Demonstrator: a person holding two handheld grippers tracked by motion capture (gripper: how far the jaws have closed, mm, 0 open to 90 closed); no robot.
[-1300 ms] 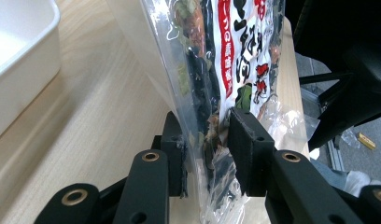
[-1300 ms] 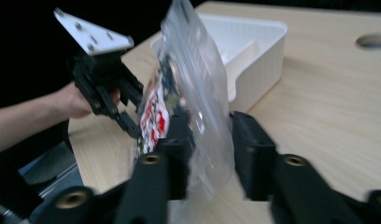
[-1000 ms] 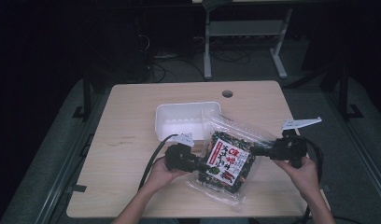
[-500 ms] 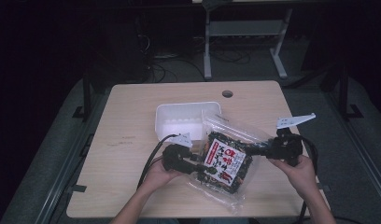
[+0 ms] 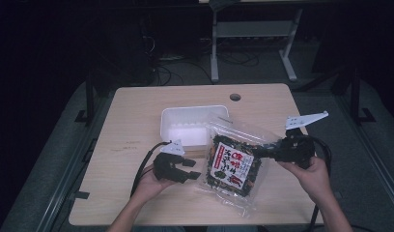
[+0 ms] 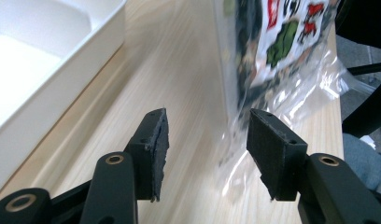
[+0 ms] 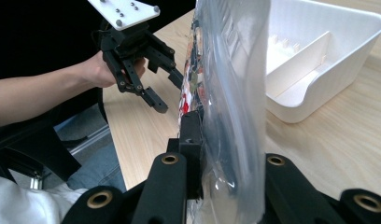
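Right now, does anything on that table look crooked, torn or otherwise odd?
Nothing is spilled or torn. The one odd thing is the clear snack bag: it hangs tilted, pinched at one edge by the right gripper, its lower corner near the table. The left gripper sits open beside it. The white tray sits square.

A white plastic divided tray (image 5: 192, 126) sits near centre of the light wooden table (image 5: 137, 111), whose round cable hole (image 5: 235, 96) lies at one o'clock.
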